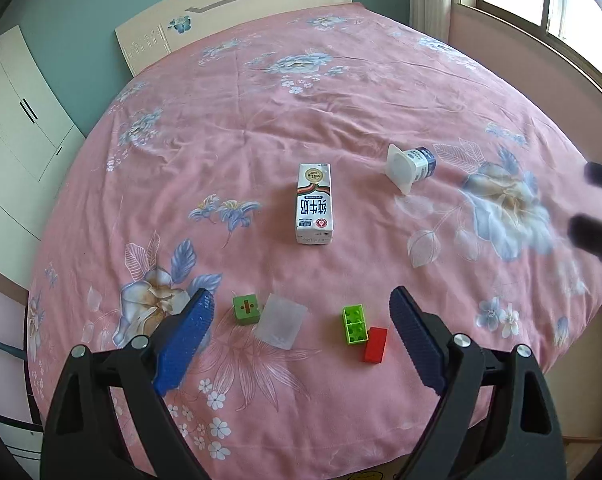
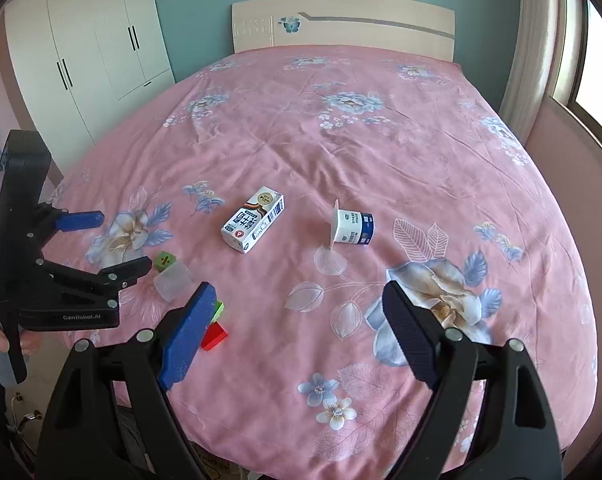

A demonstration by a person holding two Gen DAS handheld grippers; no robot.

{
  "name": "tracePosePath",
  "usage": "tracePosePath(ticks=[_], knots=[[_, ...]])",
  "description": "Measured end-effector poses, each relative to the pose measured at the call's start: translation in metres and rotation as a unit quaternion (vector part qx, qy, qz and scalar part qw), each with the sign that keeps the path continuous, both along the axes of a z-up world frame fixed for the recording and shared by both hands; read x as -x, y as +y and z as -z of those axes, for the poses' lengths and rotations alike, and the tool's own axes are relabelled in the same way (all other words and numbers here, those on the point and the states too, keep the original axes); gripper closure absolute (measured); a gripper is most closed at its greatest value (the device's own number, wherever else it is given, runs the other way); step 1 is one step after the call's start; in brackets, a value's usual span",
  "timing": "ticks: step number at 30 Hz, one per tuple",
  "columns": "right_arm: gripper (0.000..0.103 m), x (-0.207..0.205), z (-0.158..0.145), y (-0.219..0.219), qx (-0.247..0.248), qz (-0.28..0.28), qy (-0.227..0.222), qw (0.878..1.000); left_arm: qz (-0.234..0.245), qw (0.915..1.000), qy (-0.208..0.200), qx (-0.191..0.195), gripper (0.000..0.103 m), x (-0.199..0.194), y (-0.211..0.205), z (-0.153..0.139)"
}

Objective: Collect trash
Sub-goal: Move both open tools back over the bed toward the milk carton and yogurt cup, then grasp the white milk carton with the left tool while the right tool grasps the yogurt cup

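While both hover above the bed [image 2: 341,140], left gripper [image 1: 301,330] and right gripper [image 2: 299,320] jaws gape wide, empty.

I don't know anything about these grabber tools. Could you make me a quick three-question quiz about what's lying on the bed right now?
1. True or false: the milk carton stands upright on the bed.
2. Which way does the open mouth of the tipped yogurt cup face in the right wrist view? A) toward the milk carton B) toward the window C) straight up
3. Fill in: the red block lies touching a ___ block.

Key
1. False: it lies flat on its side.
2. A: its wide rim faces left, toward the carton.
3. Green. Both the left gripper and the right gripper have their fingers spread with nothing between them.
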State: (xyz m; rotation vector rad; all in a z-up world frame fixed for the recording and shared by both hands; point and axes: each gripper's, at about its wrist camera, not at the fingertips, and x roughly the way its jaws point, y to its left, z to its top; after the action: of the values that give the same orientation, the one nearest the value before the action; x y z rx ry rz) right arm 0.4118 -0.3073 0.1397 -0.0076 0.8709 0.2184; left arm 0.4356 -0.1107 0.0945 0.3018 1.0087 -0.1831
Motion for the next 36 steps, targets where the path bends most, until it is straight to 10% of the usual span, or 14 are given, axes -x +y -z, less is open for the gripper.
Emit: tracePosePath(ticks=[21,36], knots=[[0.019,-0.187,0.114,-0.022,-0.021,0.028,0.088,0.995,-0.006,0.9976,0.068,-0.011,0.012,-0.133,-0.034,0.104],[0.019,-0.247,0.193,-0.018,-0.006,0.040,0.141,0.989,-0.008,0.9959,0.089,0.006,0.013,-0.180,-0.036,0.161]])
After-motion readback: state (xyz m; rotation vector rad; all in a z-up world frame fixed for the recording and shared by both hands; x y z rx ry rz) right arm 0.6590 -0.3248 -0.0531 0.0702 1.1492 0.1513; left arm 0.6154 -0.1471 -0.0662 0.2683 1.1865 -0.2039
